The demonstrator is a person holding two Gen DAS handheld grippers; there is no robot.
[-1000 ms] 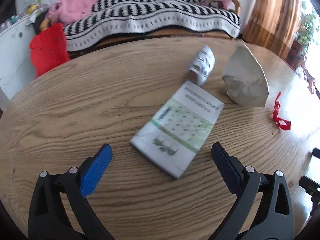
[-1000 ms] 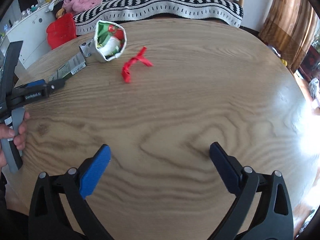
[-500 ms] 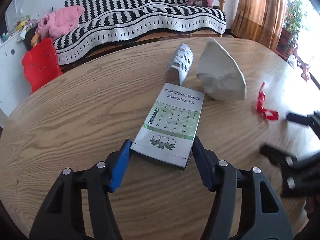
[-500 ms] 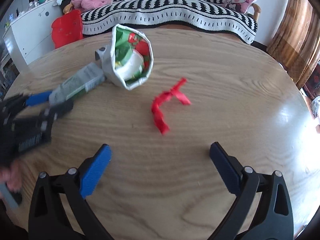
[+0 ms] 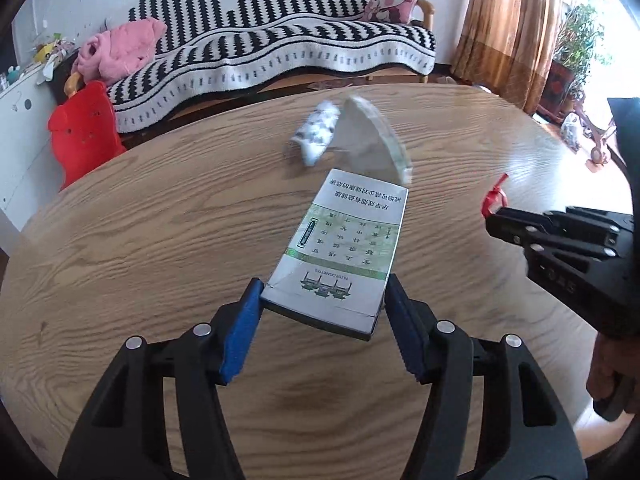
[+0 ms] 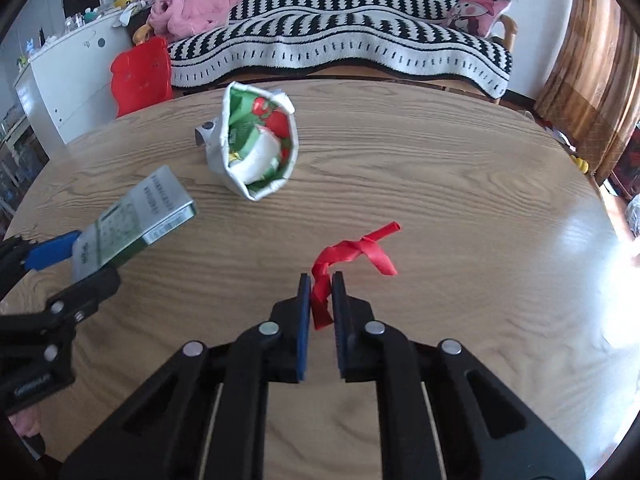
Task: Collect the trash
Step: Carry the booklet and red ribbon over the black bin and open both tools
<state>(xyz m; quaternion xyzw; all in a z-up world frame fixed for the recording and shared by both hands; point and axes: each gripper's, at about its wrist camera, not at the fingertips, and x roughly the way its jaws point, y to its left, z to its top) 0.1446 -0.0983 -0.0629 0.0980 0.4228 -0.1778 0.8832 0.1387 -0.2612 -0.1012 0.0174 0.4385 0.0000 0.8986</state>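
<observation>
My left gripper (image 5: 322, 308) is shut on a flat grey-green printed carton (image 5: 344, 248) and holds it tilted above the round wooden table (image 5: 160, 220); the carton also shows in the right wrist view (image 6: 136, 220). My right gripper (image 6: 320, 300) is shut on one end of a red ribbon (image 6: 356, 254) lying on the table; the ribbon also shows in the left wrist view (image 5: 494, 198). A white paper bag (image 6: 256, 148) holding green, red and white scraps lies on its side, mouth toward the right wrist camera. A small white spotted wrapper (image 5: 316, 136) lies beside the bag (image 5: 372, 140).
A sofa with a black-and-white striped blanket (image 6: 340, 44) stands behind the table, with pink clothes (image 6: 192, 10) and a red plastic chair (image 6: 140, 74) at its left. A white cabinet (image 6: 64, 76) is far left, brown curtains (image 5: 508, 28) at right.
My left gripper closed on the carton and lifted its near end off the table. My right gripper moved forward to the red ribbon and shut on it.
</observation>
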